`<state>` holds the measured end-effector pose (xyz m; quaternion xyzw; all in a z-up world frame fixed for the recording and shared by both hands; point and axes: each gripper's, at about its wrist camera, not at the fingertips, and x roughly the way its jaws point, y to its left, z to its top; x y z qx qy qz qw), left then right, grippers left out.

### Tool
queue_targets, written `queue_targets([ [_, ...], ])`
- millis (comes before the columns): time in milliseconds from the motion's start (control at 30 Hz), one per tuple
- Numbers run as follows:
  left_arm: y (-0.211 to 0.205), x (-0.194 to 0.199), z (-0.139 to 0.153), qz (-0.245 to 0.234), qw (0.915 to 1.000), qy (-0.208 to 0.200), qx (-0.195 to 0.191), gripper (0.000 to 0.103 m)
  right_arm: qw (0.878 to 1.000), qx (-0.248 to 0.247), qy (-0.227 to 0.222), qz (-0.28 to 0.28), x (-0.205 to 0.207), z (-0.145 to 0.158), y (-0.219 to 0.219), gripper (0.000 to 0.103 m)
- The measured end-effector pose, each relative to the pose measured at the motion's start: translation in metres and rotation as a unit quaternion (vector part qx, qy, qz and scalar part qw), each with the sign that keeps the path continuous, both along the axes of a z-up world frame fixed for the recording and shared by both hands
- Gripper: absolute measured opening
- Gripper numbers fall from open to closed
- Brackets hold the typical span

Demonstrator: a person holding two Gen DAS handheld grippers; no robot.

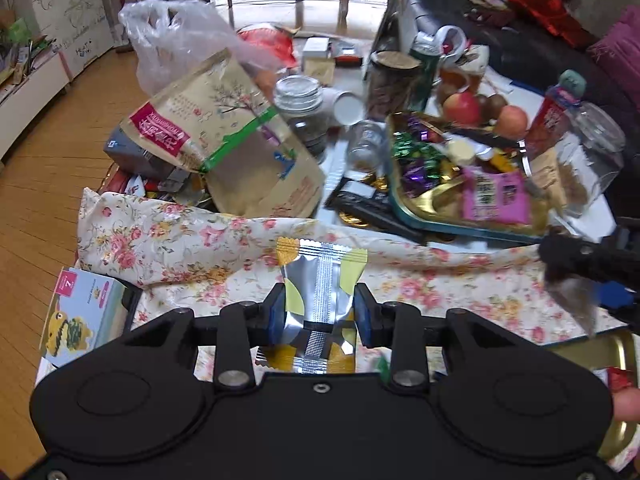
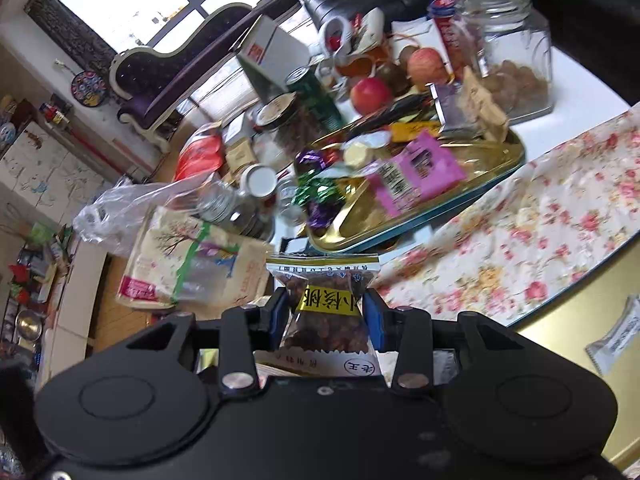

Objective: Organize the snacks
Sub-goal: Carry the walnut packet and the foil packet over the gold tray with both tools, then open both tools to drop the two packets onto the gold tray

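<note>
While clamped flat in each hand-held gripper (image 1: 320,312) (image 2: 327,314), crinkly silver-yellow foil sachet (image 1: 320,276) left, clear walnut packet (image 2: 326,312) right.

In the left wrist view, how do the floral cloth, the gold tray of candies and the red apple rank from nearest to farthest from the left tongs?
Measured from the left tongs, shut on a silver and yellow packet:
1. Floral cloth: directly beneath and ahead of the tongs.
2. Gold tray of candies: beyond the cloth, to the right.
3. Red apple: behind the tray's far edge, right.
</note>
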<state>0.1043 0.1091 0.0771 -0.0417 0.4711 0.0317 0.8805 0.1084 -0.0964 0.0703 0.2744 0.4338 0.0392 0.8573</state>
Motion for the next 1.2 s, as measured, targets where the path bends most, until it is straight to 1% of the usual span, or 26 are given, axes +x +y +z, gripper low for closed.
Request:
queue_targets([
  [67, -0.017, -0.005, 0.005, -0.015, 0.9998, -0.007, -0.011, 0.044, 1.0, -0.003, -0.002, -0.008, -0.005, 0.003, -0.011, 0.042],
  [200, -0.052, -0.016, 0.009, -0.073, 0.997, -0.01, -0.026, 0.044, 0.999, -0.036, -0.013, -0.022, -0.021, 0.009, -0.034, 0.042],
  [333, -0.084, -0.022, 0.006, -0.116, 0.9918, 0.012, -0.053, 0.044, 0.996, -0.062, -0.021, -0.054, -0.038, 0.015, -0.068, 0.042],
  [433, -0.109, -0.027, 0.003, -0.145, 0.9866, 0.028, -0.071, 0.044, 0.994, -0.068, -0.016, -0.089, -0.046, 0.015, -0.099, 0.042],
  [567, -0.149, -0.037, 0.001, -0.184, 0.9801, 0.031, -0.067, 0.044, 0.99, -0.064, -0.003, -0.13, -0.059, 0.012, -0.139, 0.042],
  [633, -0.165, -0.039, -0.001, -0.198, 0.9766, 0.038, -0.076, 0.044, 0.987, -0.065, 0.003, -0.145, -0.065, 0.011, -0.157, 0.042],
  [700, -0.18, -0.039, -0.002, -0.209, 0.9734, 0.045, -0.084, 0.044, 0.985, -0.076, 0.011, -0.157, -0.071, 0.01, -0.172, 0.042],
  [833, -0.204, -0.039, -0.008, -0.218, 0.971, 0.053, -0.082, 0.044, 0.98, -0.106, 0.03, -0.167, -0.082, 0.003, -0.196, 0.043],
  [1000, -0.225, -0.034, -0.023, -0.216, 0.9703, 0.073, -0.08, 0.044, 0.974, -0.156, 0.074, -0.147, -0.09, -0.016, -0.212, 0.043],
  [1100, -0.238, -0.032, -0.028, -0.226, 0.9683, 0.077, -0.075, 0.045, 0.971, -0.174, 0.087, -0.137, -0.096, -0.024, -0.219, 0.043],
  [1200, -0.243, -0.032, -0.029, -0.226, 0.9688, 0.075, -0.07, 0.046, 0.97, -0.186, 0.099, -0.124, -0.105, -0.031, -0.226, 0.043],
])
